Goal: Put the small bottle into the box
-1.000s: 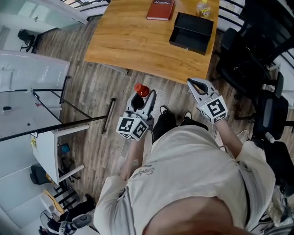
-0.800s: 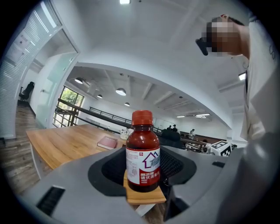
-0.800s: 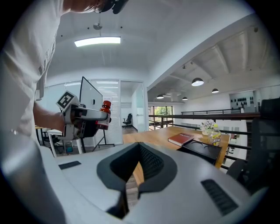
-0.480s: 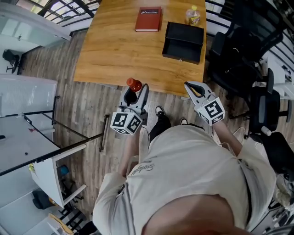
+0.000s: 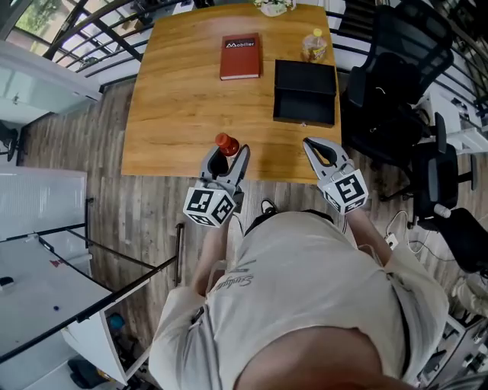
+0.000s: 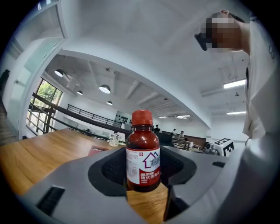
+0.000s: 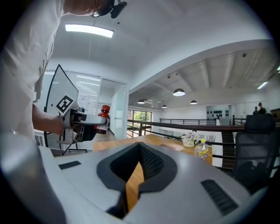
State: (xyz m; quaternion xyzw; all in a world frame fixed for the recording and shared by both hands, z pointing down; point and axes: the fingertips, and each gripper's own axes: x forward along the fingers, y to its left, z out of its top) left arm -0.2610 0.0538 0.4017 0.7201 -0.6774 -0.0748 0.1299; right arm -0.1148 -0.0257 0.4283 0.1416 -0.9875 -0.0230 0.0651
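Observation:
My left gripper (image 5: 227, 157) is shut on a small brown bottle (image 5: 226, 144) with a red cap, held upright over the near edge of the wooden table (image 5: 175, 107). In the left gripper view the bottle (image 6: 142, 154) stands between the jaws, its white and red label facing the camera. The black box (image 5: 305, 91) lies open on the table's right side, beyond both grippers. My right gripper (image 5: 319, 148) is shut with nothing in it, at the table's near edge below the box. The right gripper view shows the left gripper (image 7: 83, 124) holding the bottle (image 7: 103, 114).
A red book (image 5: 240, 55) lies at the far middle of the table. A yellow bottle (image 5: 313, 46) stands behind the box, with flowers (image 5: 271, 6) at the far edge. Black office chairs (image 5: 389, 68) crowd the right side. White furniture (image 5: 46, 251) stands to the left.
Both grippers have come forward from over the floor to the table's near edge. The bottle has stayed in the left gripper, and the right gripper has stayed shut.

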